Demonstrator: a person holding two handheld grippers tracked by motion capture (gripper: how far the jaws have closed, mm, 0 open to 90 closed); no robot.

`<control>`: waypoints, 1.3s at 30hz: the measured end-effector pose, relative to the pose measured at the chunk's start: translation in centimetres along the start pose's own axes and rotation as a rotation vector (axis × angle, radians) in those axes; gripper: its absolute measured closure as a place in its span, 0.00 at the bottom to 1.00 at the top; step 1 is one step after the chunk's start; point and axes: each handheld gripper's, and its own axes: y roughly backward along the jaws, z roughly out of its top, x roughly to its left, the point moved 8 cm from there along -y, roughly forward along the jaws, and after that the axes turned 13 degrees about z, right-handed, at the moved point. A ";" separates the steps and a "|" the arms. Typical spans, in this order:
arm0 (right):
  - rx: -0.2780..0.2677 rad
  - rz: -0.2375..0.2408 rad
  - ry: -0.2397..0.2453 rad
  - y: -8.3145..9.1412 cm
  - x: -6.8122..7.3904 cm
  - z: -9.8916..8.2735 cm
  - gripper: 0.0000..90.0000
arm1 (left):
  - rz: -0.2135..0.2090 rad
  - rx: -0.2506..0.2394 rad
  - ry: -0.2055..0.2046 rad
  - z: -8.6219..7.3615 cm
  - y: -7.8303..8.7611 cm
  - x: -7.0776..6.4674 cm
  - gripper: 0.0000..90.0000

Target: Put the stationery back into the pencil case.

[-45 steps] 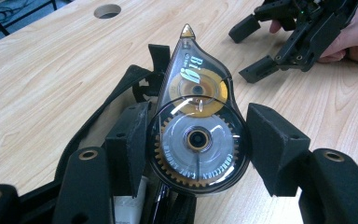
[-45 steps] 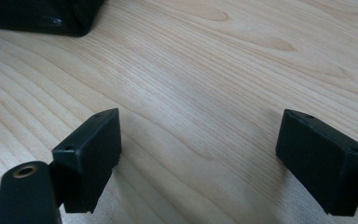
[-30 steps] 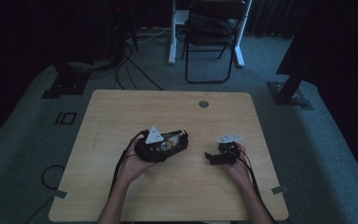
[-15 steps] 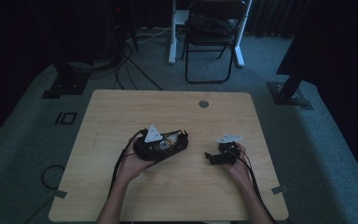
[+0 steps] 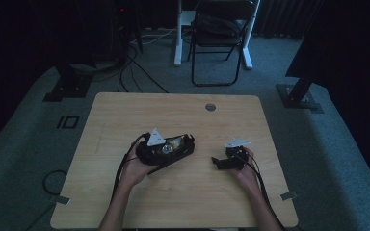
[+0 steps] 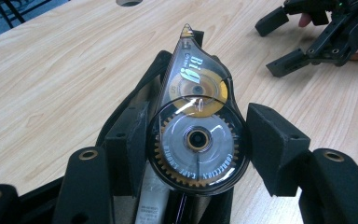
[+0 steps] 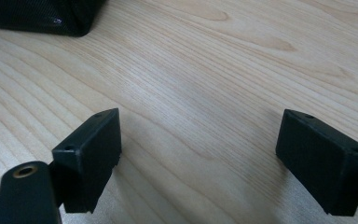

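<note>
Nothing has shifted since a second ago: both my hands sit where they were. Nearest, my left claw (image 6: 198, 140) grips a clear correction tape dispenser (image 6: 198, 135) between its pads, above an open black pouch (image 6: 135, 107) on the wooden surface (image 6: 51, 70). Farther off, my right claw (image 7: 198, 158) rests spread wide, holding nothing.

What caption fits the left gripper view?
Left gripper holding a clear correction tape dispenser over an open black pouch on a wooden table.
</note>
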 end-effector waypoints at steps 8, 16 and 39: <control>0.001 0.000 0.001 0.0 0.0 0.0 0.16 | 0.003 0.008 0.012 -0.2 -0.2 0.4 0.46; 0.001 0.001 0.002 0.0 0.0 0.0 0.16 | 0.008 0.017 0.024 -0.4 -0.4 0.8 0.46; 0.001 0.001 0.002 0.0 0.0 0.0 0.16 | 0.004 0.052 0.025 -0.7 -1.4 1.3 0.46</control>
